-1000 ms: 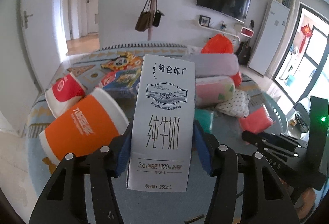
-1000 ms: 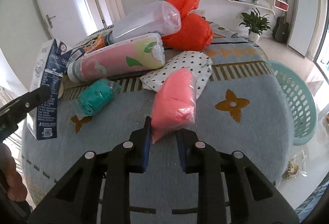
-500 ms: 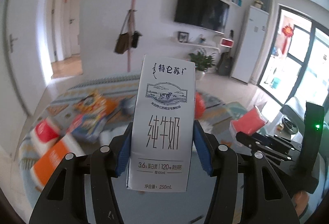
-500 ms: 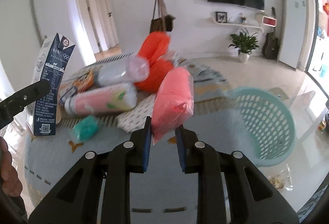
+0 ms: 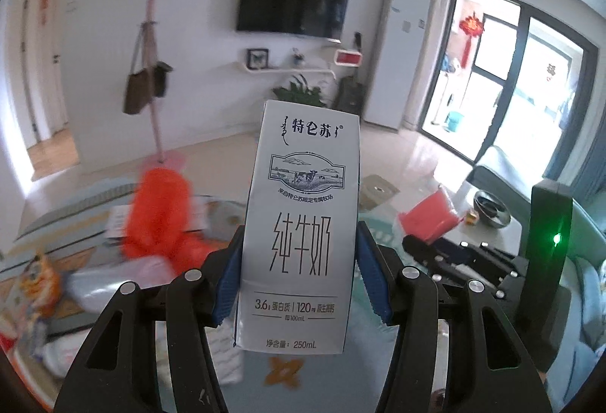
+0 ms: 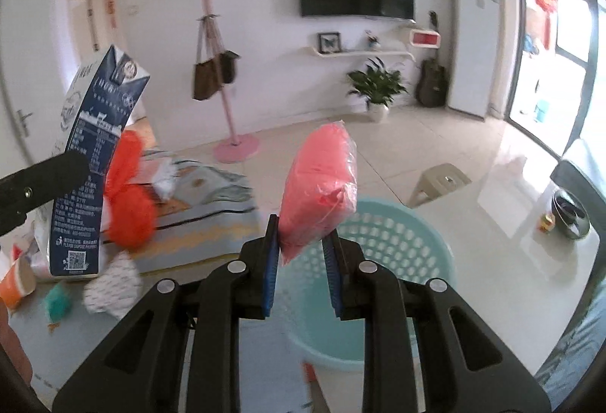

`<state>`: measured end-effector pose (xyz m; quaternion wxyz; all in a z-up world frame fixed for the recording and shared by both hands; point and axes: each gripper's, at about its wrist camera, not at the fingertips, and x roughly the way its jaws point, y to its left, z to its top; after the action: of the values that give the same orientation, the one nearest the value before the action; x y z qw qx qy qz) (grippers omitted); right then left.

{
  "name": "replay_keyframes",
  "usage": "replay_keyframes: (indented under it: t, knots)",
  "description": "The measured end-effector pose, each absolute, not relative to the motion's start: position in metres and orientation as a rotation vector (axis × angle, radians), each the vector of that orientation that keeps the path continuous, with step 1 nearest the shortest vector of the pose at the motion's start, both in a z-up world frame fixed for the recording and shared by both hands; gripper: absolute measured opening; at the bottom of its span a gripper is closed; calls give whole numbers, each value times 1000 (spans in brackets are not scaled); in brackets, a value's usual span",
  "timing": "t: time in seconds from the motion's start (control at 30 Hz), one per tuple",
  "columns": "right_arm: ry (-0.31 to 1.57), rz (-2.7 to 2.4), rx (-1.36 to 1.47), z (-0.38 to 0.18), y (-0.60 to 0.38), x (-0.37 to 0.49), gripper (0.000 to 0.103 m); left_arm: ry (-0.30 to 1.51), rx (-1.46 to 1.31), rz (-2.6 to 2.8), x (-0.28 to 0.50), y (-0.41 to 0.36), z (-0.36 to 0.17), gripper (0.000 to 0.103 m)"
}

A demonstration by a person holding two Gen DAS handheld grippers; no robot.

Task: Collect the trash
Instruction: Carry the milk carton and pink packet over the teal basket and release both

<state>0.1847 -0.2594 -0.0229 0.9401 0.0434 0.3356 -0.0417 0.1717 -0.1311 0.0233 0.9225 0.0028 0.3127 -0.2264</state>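
Left gripper (image 5: 299, 276): its two blue-padded fingers (image 5: 227, 284) are clamped on the milk carton, one pad against each narrow side of the lower half.
Milk carton (image 5: 301, 227): a white 250 mL carton, held upright and lifted, its printed front toward the left wrist camera; its top rises well past the fingertips and its base hangs just below the pads. In the right wrist view the same carton (image 6: 94, 163) shows its dark blue side at the left edge, beside a black finger of the left gripper.
Right gripper (image 6: 301, 254): fingers (image 6: 269, 261) drawn close together, pinching the lower end of the pink bag between the blue pads.
Pink bag (image 6: 320, 186): a soft, filled plastic pouch, standing up and forward from the pinch, most of its length beyond the fingertips; it is in the air above the near rim of the basket. In the left wrist view it (image 5: 428, 220) appears at the right, ahead of the right gripper.
Basket (image 6: 382, 254): a pale teal perforated basket, directly beyond and below the right fingers.
Counter (image 6: 212, 223): covered by a patterned blue cloth, to the left of the basket.
Orange bags (image 6: 128, 197): blurred, lying on the counter, near other unsorted items.
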Motion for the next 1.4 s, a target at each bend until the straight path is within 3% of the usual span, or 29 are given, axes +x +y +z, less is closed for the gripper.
replay_keyframes:
  t: [0.33, 0.53, 0.63, 0.7, 0.8, 1.4]
  knots:
    - [963, -188, 160, -103, -319, 218, 20, 835, 10, -524, 227, -199, -44, 54]
    - [1011, -217, 148, -126, -330, 215, 21, 863, 79, -512, 230, -214, -69, 60]
    - [1009, -204, 165, -128, -333, 213, 34, 851, 69, -502, 226, -207, -67, 69]
    - [996, -215, 154, -129, -334, 209, 45, 839, 51, -507, 224, -202, -64, 72]
    - [982, -211, 165, -125, -333, 202, 45, 825, 26, -504, 217, -190, -58, 77]
    - [785, -70, 110, -41, -250, 161, 51, 607, -84, -446, 135, -93, 12, 77]
